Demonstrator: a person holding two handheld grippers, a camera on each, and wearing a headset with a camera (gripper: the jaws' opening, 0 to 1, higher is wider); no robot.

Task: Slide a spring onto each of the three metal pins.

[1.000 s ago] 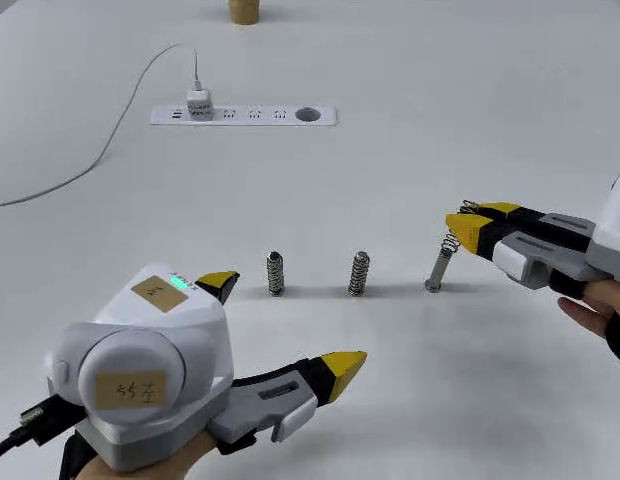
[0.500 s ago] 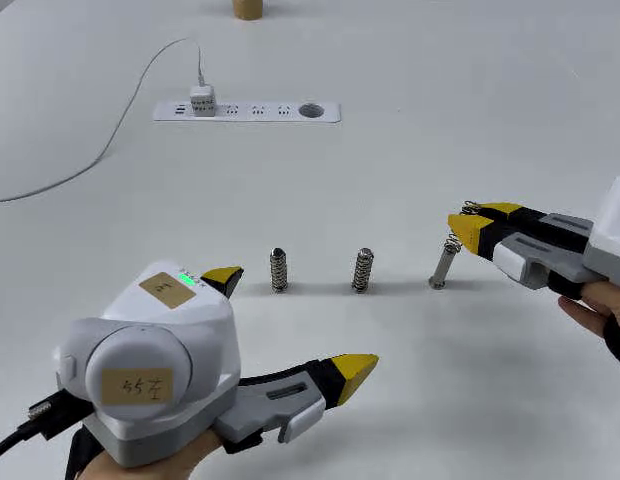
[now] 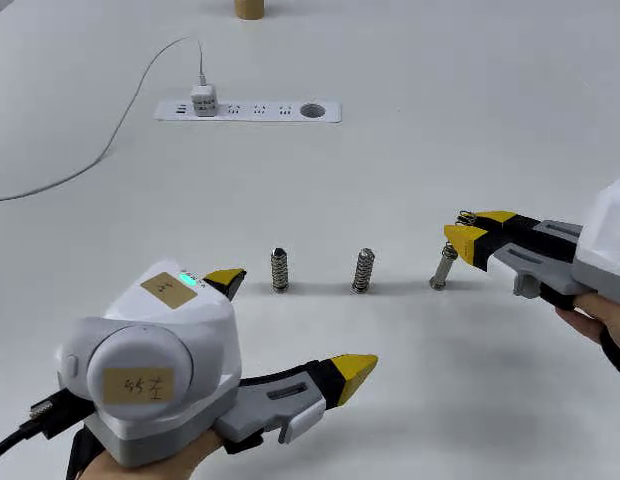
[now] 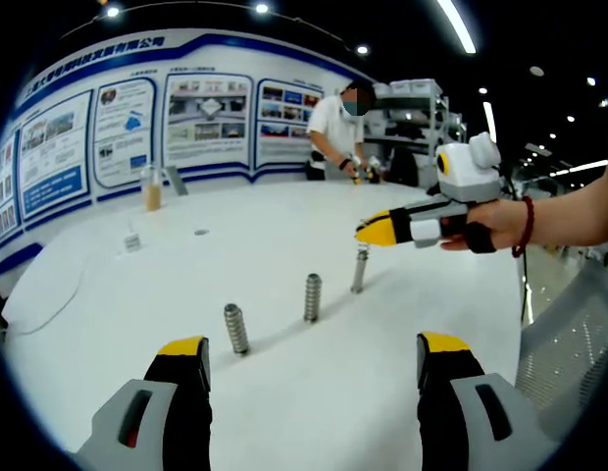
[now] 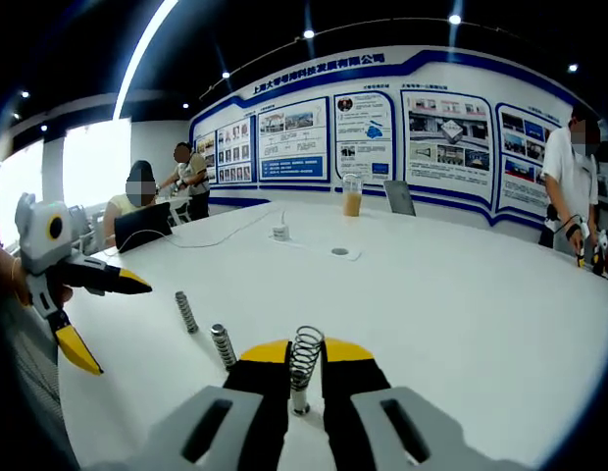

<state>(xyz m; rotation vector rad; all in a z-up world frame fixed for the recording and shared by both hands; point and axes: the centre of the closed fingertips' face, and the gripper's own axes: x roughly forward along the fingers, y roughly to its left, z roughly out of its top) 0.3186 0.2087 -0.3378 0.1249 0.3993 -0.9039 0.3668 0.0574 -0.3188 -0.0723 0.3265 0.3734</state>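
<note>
We had the right hand-held gripper point(image 3: 460, 232) clenched on a spring point(image 5: 304, 355), aligning it over the last pin point(image 3: 442, 271); left hand-held gripper point(image 3: 290, 320) released, idle.

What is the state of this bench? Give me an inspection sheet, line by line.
Surface: white table, smooth and matte.
Job's things: left pin and middle pin stand upright, carrying the left spring and middle spring. The right pin leans, with the third spring high on it.
Clutter: cup of orange drink at the far side.
Grippers: left tool open, holding nothing, near the left pin. The right tool is shut on the third spring.
Cables: power strip with a white charger. Its white cable runs off left.
Surroundings: wall posters, and a person standing beyond the table.
</note>
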